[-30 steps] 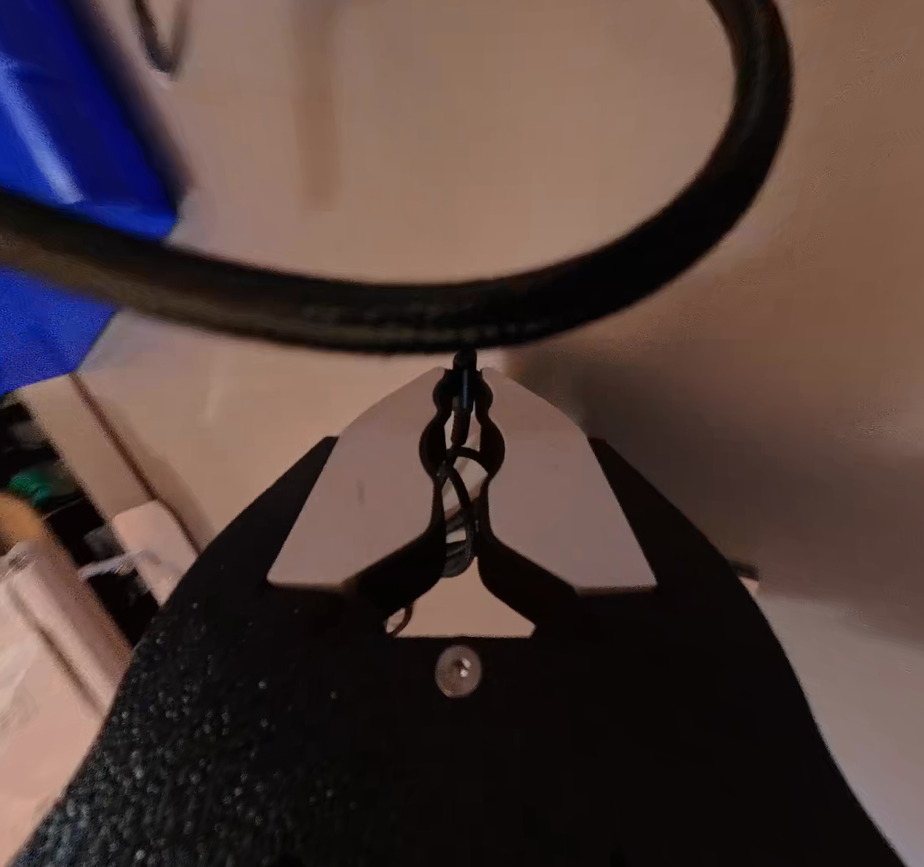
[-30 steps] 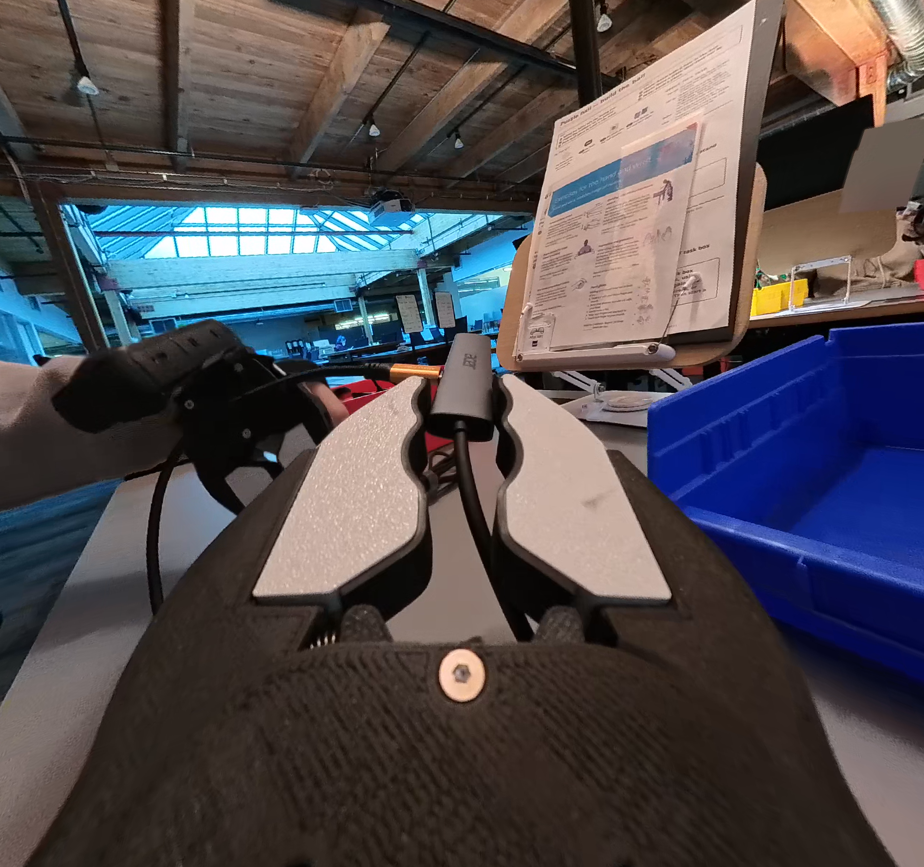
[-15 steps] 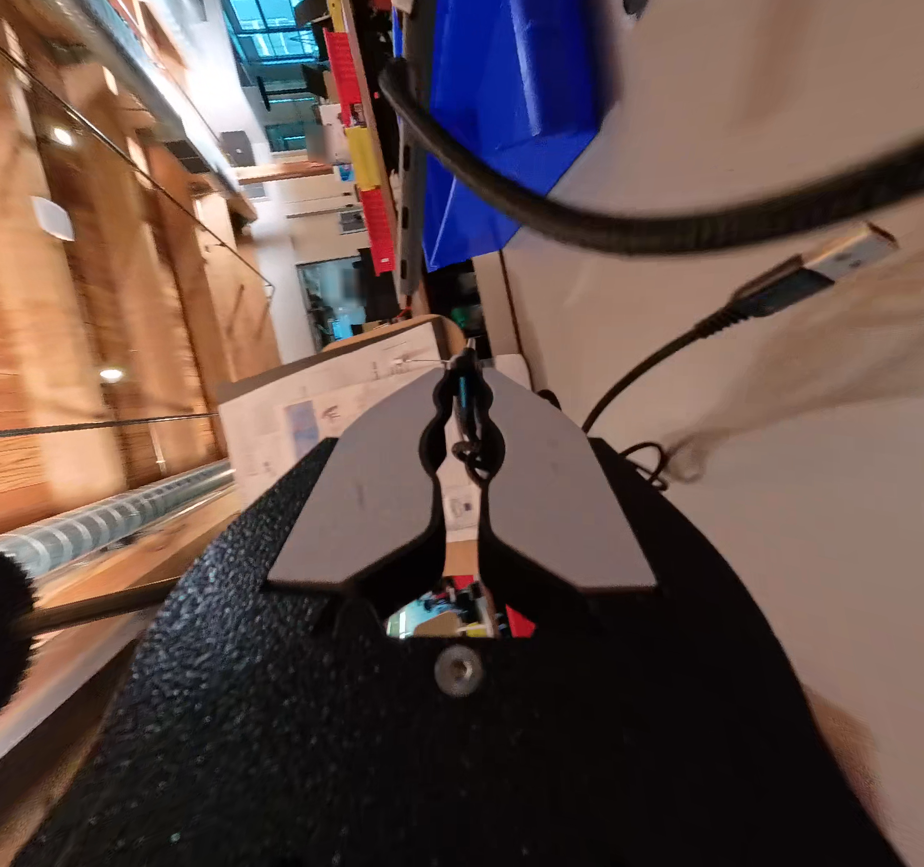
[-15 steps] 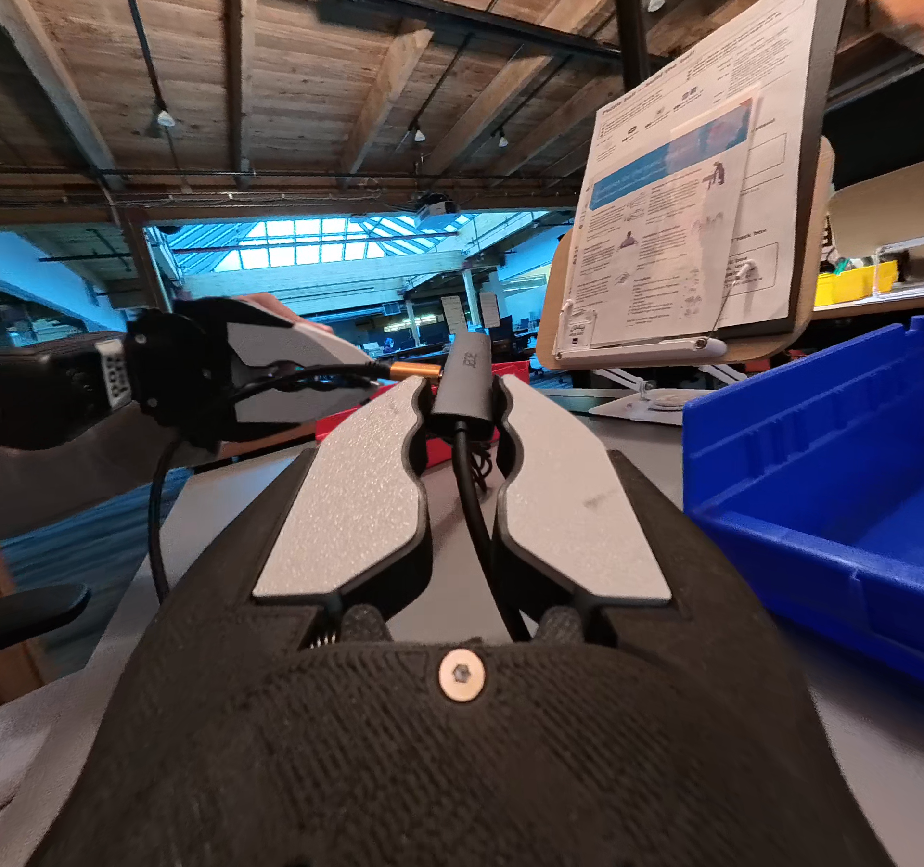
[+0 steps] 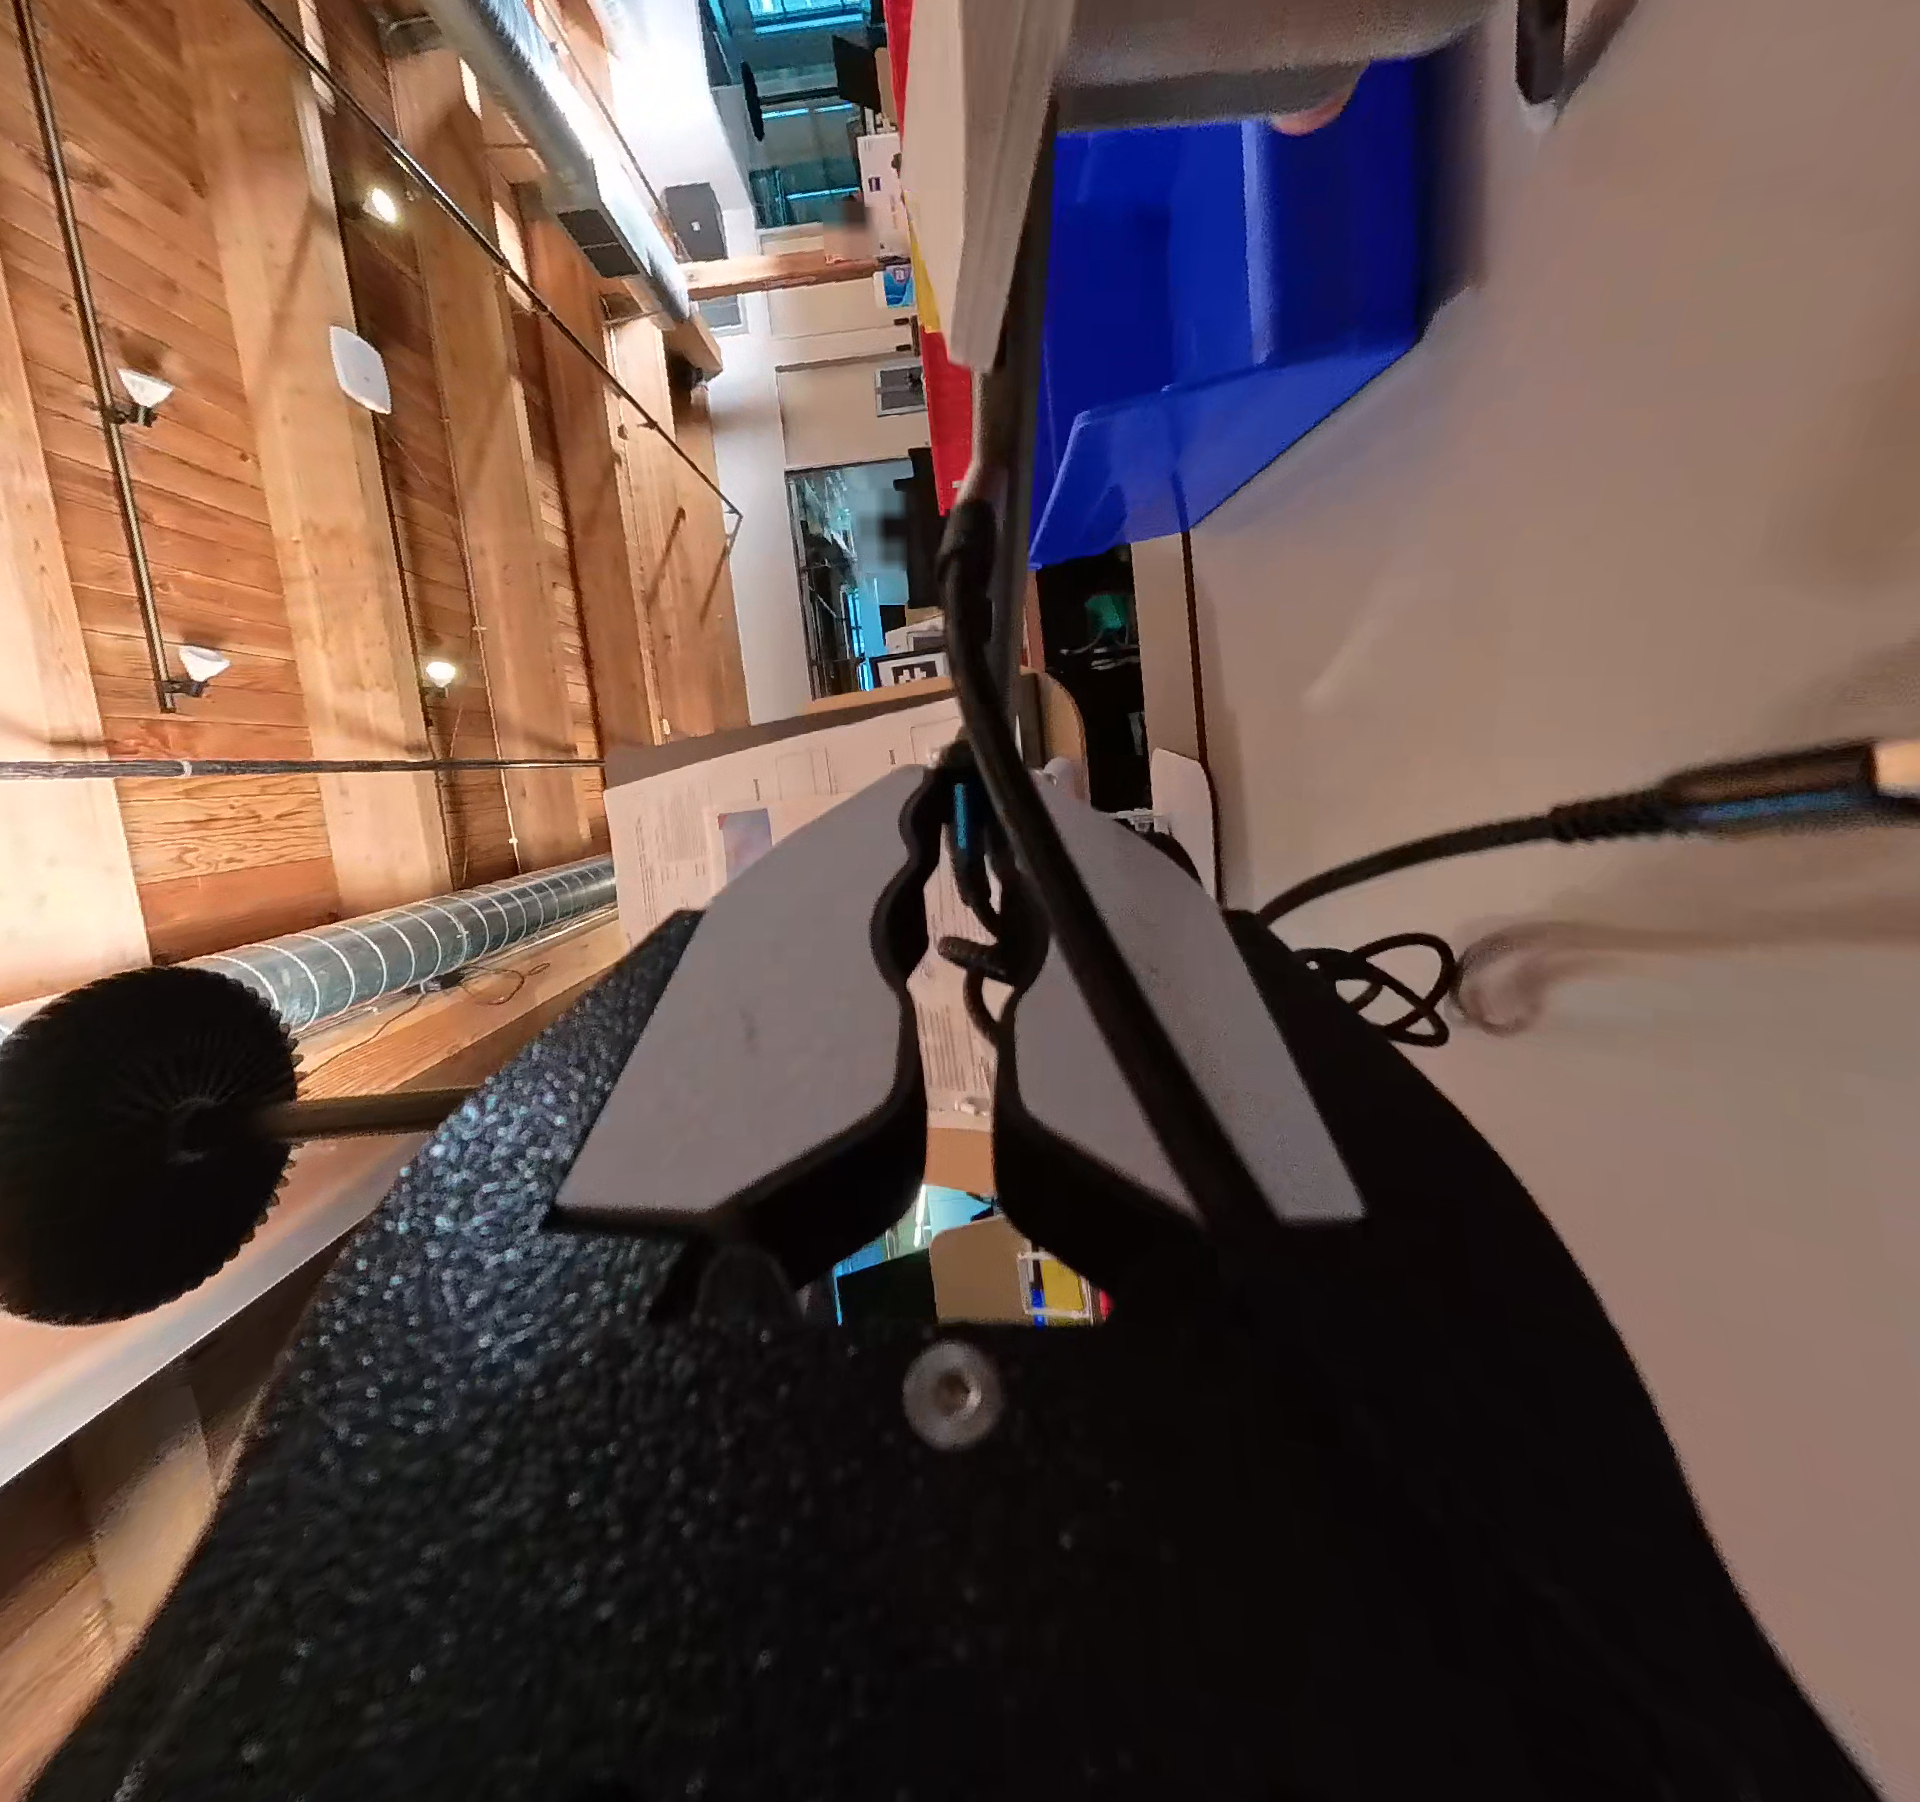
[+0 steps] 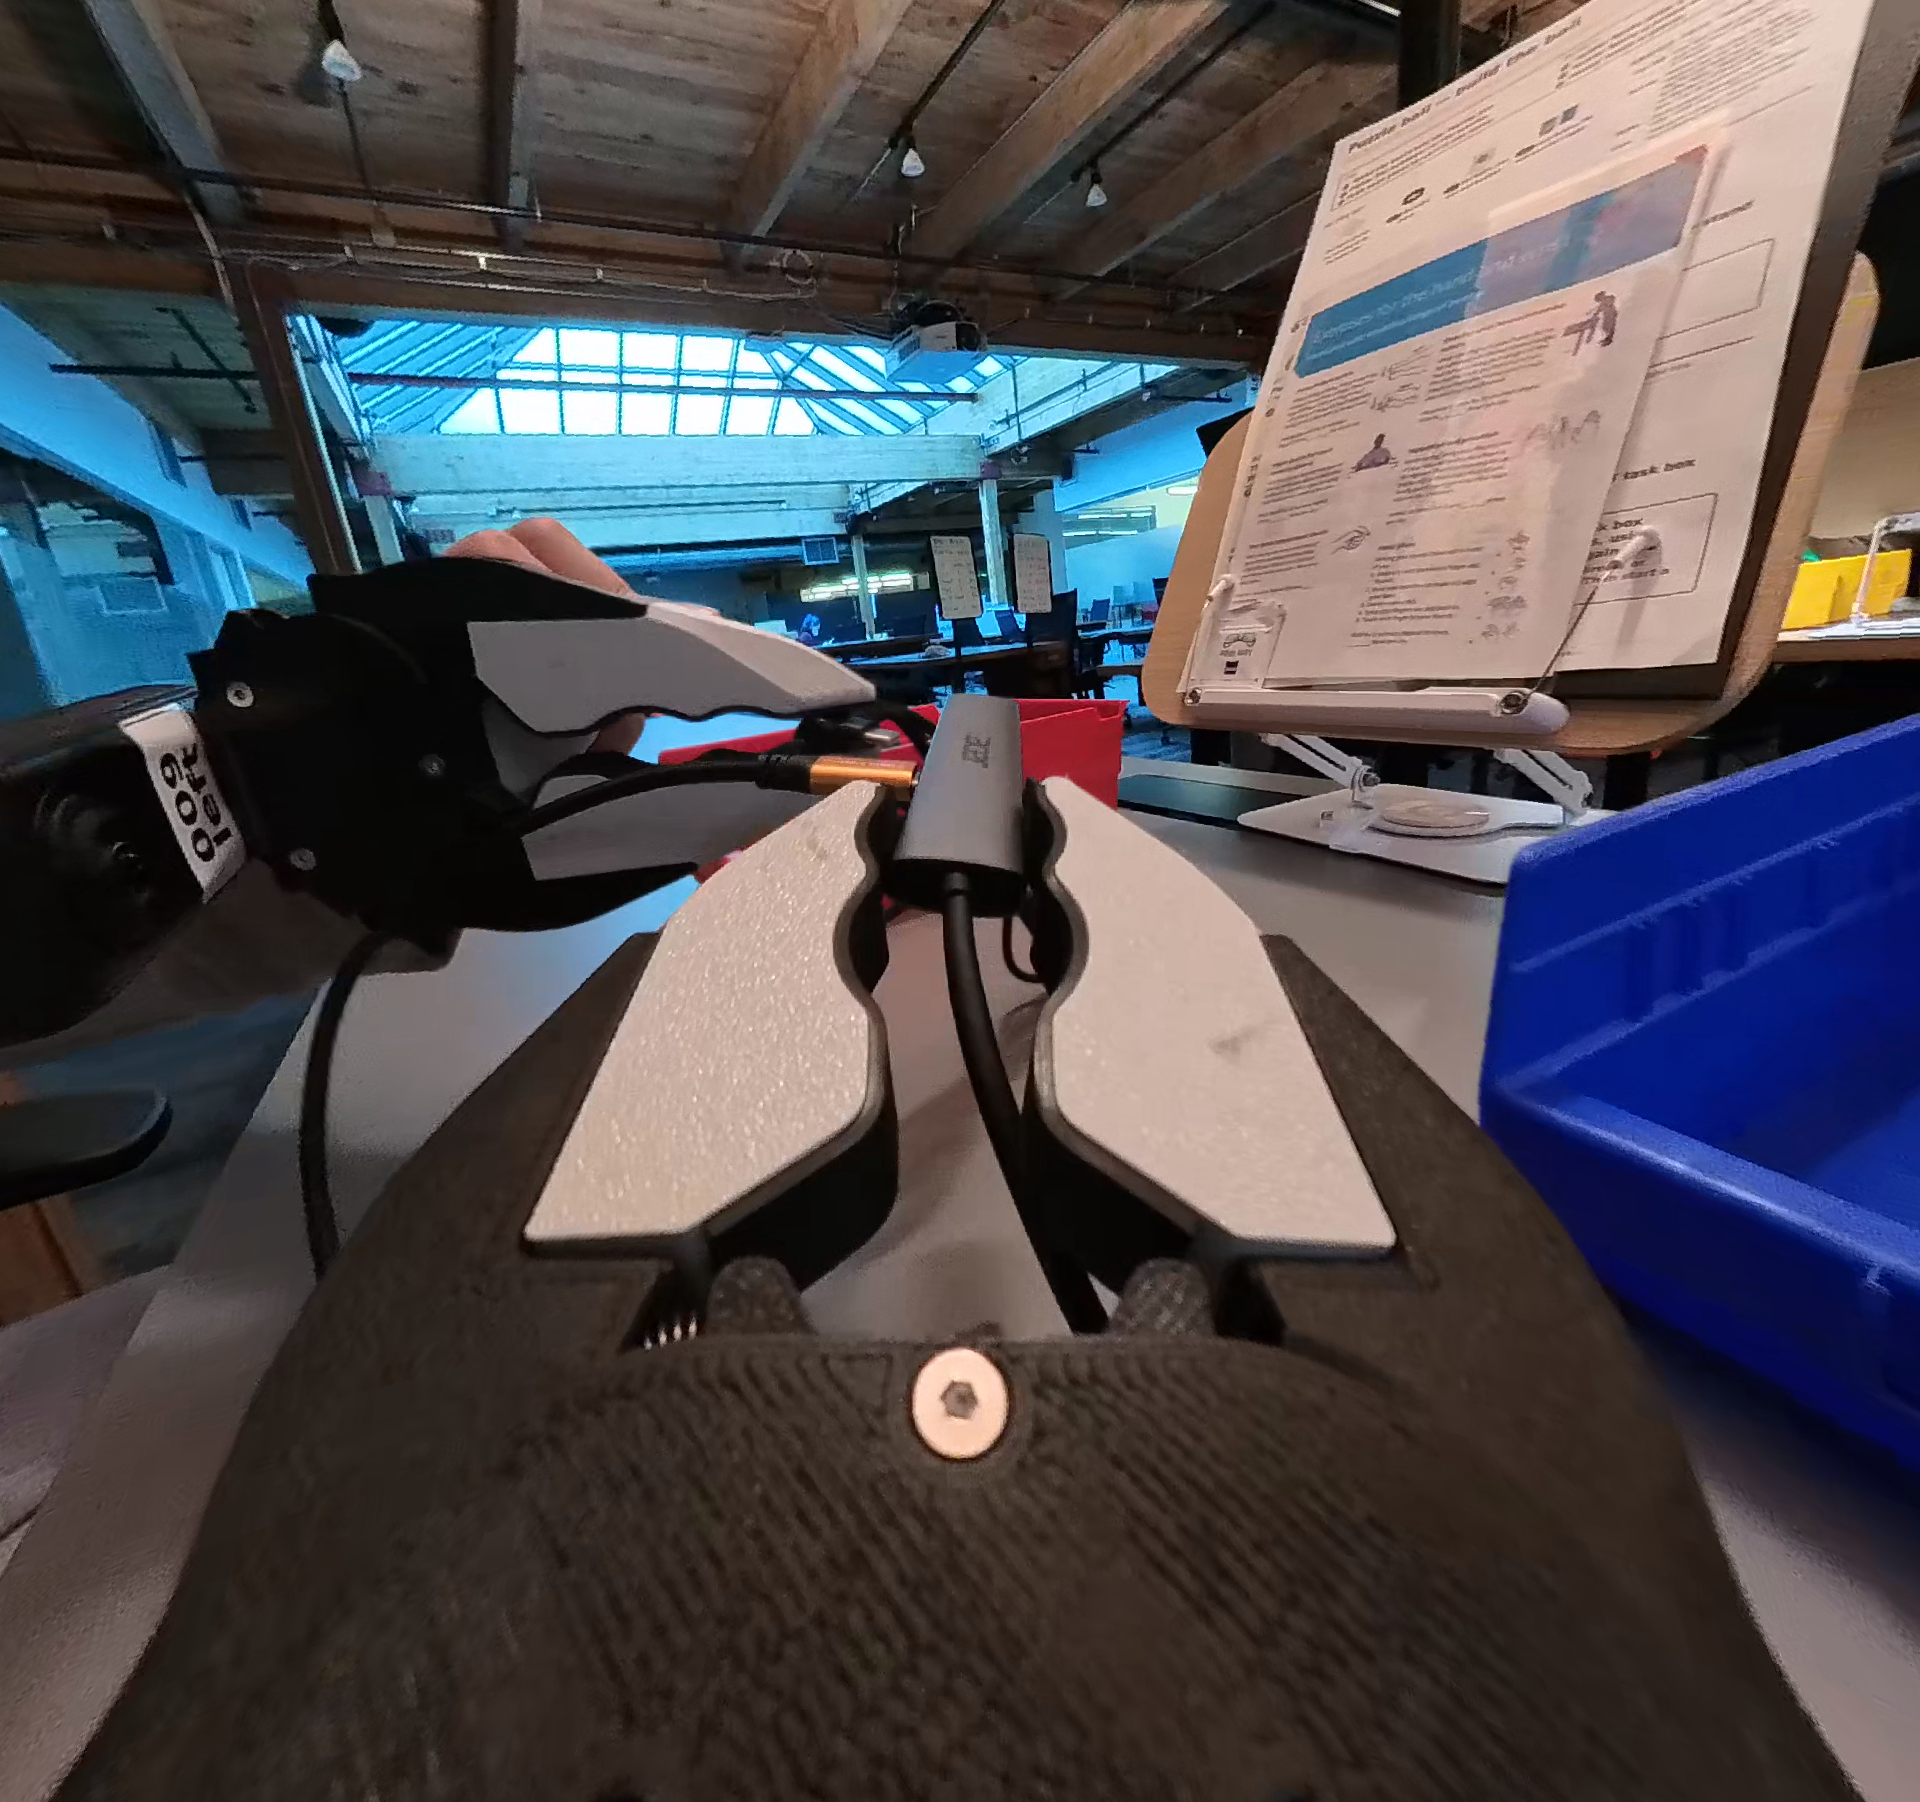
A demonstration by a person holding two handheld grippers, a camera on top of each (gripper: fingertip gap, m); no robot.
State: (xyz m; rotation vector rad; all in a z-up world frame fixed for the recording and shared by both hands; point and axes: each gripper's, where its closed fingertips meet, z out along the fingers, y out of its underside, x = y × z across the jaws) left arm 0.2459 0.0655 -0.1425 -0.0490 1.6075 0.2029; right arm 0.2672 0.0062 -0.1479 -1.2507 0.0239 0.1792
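Note:
My right gripper [image 6: 961,802] is shut on a slim grey USB hub [image 6: 968,765]. The hub's black cable [image 6: 977,1046] runs back between the fingers. My left gripper [image 5: 961,786] is rolled on its side and shut on a small black plug [image 5: 964,822]. In the right wrist view the left gripper [image 6: 836,713] holds that plug [image 6: 868,736] right at the hub's left side. A second cable with a gold connector [image 6: 862,773] lies just below, against the hub; I cannot tell if it is plugged in. It shows blurred in the left wrist view [image 5: 1766,796].
A blue bin [image 6: 1714,1025] stands at the right on the grey table [image 6: 1299,921]. A wooden stand with paper sheets [image 6: 1507,402] is behind it, and a red bin [image 6: 1081,729] behind the hub. Coiled black cable [image 5: 1382,983] lies on the table.
The left gripper has rolled onto its side and moved right, bringing its plug up to the hub. The right gripper still holds the hub, tilted a little more towards the stand.

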